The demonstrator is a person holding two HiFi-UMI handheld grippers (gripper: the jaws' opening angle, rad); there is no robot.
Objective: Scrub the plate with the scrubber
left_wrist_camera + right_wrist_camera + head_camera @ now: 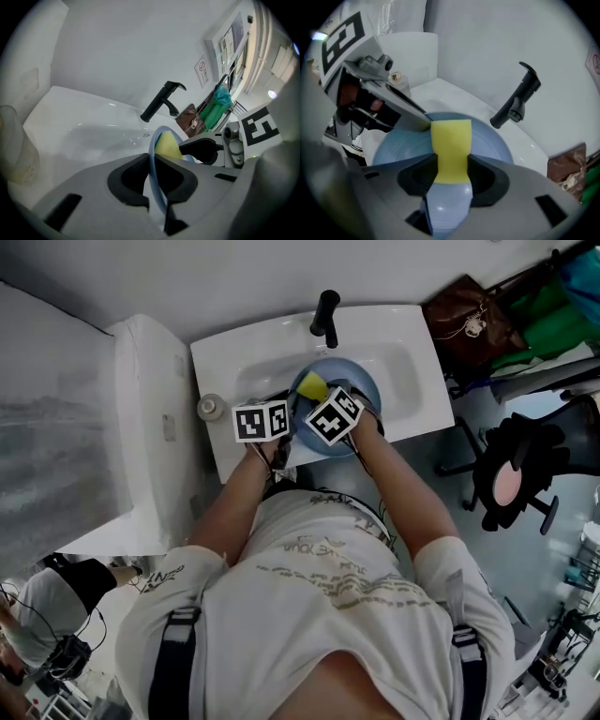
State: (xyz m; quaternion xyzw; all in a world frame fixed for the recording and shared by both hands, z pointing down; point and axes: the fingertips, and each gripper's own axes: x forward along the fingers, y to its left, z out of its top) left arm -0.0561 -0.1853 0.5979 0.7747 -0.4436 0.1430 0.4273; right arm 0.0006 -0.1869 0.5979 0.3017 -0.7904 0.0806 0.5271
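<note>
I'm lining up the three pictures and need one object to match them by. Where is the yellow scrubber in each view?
Head view: scrubber at upper centre, on the blue plate, just above the marker cubes.
Left gripper view: scrubber just right of centre, behind the plate's rim.
Right gripper view: scrubber dead centre, pinched in the right gripper.
Shared landmark: the black faucet.
</note>
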